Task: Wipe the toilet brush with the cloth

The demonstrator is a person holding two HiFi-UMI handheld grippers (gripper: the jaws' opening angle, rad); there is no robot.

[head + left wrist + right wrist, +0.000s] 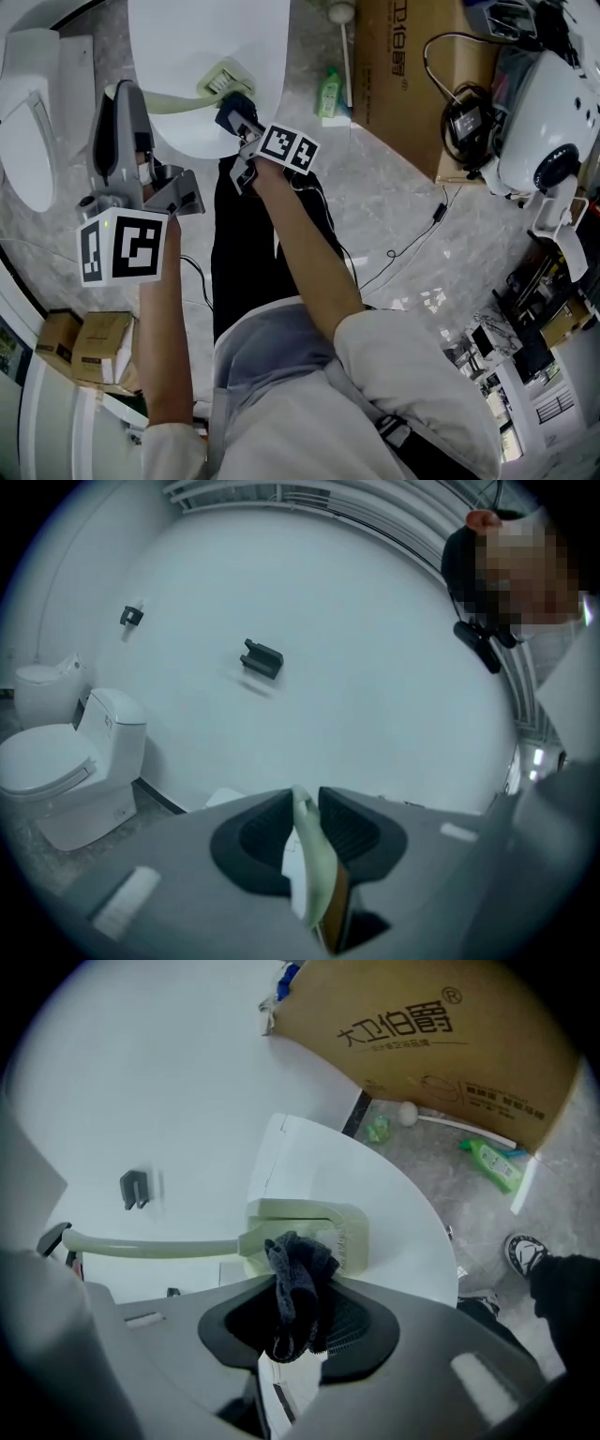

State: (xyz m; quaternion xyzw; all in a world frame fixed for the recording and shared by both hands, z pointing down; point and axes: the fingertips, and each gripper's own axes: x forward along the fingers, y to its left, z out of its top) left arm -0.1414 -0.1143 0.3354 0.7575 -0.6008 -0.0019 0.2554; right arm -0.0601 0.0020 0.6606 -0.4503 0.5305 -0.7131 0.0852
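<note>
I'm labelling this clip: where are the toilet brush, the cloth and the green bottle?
toilet brush [302, 1210]: right gripper view, top rim of its head.
cloth [296, 1274]: right gripper view, bunched middle fold.
green bottle [494, 1163]: right gripper view, its body.

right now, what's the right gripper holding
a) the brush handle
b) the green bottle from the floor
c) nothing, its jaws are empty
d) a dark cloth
d: the right gripper view shows the right gripper with its jaws shut on the dark cloth, close by the head of the pale green toilet brush. The brush's handle is clamped in the left gripper instead.
</note>
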